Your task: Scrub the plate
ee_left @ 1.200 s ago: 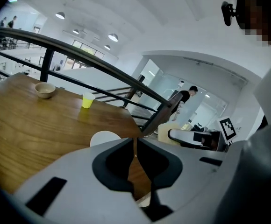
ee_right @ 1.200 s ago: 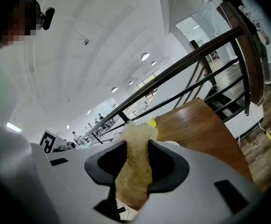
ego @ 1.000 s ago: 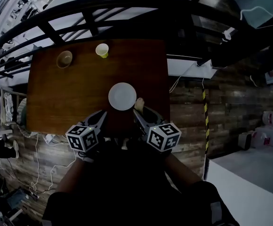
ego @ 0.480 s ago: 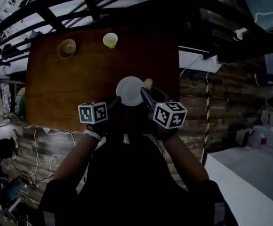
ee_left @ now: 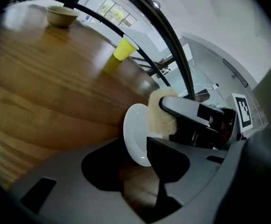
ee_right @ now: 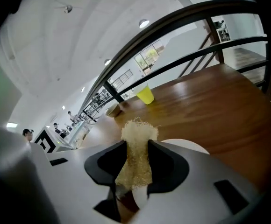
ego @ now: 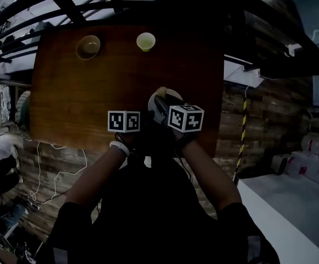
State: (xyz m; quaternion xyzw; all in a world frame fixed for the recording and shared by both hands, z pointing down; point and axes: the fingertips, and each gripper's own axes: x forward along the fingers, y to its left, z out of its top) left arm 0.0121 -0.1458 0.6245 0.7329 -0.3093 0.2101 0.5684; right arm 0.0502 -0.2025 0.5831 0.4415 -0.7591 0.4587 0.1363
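Left gripper (ego: 146, 116), head view: low over the near edge of the brown wooden table (ego: 82, 92), with the right gripper (ego: 159, 102) close beside it and the 2 marker cubes almost side by side. Both point at the white plate (ego: 151, 105), which sits on the table's near right part, partly covered by them. 1 tan bowl (ego: 88, 47) and 1 yellow cup (ego: 146, 40) stand well apart from it at the far edge. Left gripper view: jaws wide apart, having just been opening; the plate's near rim lies in the gap between them, pads not pressing on it. Plate flat on the wood. Right gripper reaches in from the right, bringing a pale fibrous scrub pad (ee_left: 161, 115) to the plate's rim; contact not confirmed. Right gripper view: jaws clamped on the scrub pad, which stands up between them; plate just below and ahead.
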